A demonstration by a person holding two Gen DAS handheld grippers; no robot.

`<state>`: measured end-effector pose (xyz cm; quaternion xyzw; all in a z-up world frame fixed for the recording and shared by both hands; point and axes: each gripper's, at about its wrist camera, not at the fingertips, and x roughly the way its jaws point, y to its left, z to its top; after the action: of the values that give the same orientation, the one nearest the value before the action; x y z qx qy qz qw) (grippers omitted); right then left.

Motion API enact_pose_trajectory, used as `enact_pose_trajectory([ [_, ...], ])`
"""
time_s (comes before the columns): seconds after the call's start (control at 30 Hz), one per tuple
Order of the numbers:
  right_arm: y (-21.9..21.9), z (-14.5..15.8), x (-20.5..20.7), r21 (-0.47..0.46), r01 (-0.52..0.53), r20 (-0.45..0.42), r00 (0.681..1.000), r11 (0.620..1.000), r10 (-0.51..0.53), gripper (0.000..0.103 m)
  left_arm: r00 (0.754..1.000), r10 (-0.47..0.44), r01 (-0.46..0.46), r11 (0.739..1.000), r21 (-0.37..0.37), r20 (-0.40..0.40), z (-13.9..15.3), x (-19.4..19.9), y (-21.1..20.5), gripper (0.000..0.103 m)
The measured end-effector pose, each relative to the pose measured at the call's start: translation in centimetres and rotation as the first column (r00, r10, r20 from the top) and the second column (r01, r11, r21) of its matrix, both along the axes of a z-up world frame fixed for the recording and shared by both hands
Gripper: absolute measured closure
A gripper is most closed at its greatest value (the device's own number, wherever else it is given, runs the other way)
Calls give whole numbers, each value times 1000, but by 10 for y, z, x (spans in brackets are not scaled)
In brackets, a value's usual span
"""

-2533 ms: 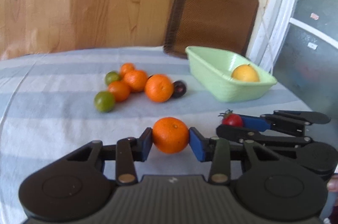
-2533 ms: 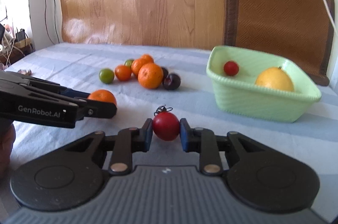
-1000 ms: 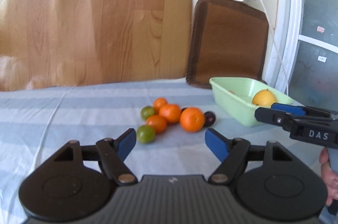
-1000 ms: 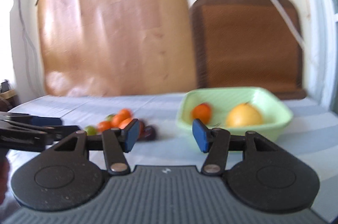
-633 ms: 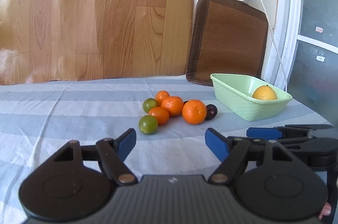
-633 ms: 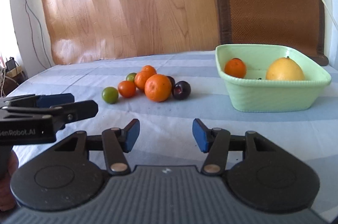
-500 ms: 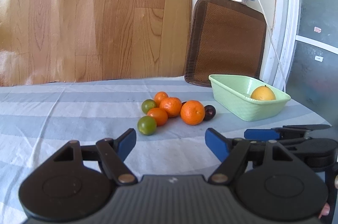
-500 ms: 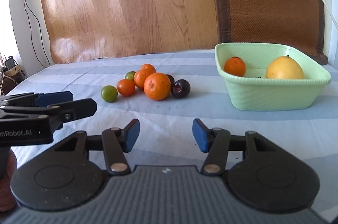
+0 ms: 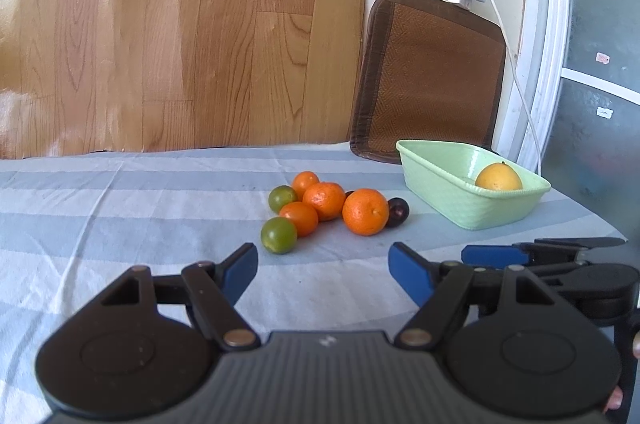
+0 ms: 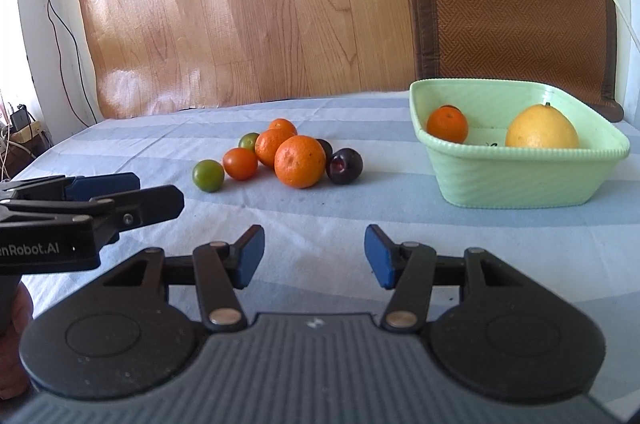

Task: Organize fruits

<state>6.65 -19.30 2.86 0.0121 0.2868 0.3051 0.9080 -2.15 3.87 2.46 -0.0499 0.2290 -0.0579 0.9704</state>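
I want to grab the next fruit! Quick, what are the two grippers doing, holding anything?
Left gripper: open, holding nothing.
Right gripper: open, holding nothing.

Two low wrist views; shared fruit pile [image 9: 332,209] [image 10: 280,155]

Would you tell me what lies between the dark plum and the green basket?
Nothing: between the dark plum and green basket only bare striped cloth shows, clearest in the right wrist view.

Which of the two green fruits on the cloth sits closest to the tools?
The front green fruit, at the left end of the pile beside a small orange one; the other green fruit sits farther back.
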Motion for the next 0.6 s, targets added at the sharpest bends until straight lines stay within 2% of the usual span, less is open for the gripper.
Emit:
enact_pose_trajectory([
  [0.6,-2,1,-1,5,1,2,1000,1000,-1,45,1000,4,-4,1000,-10,-2,0,1,1,28],
])
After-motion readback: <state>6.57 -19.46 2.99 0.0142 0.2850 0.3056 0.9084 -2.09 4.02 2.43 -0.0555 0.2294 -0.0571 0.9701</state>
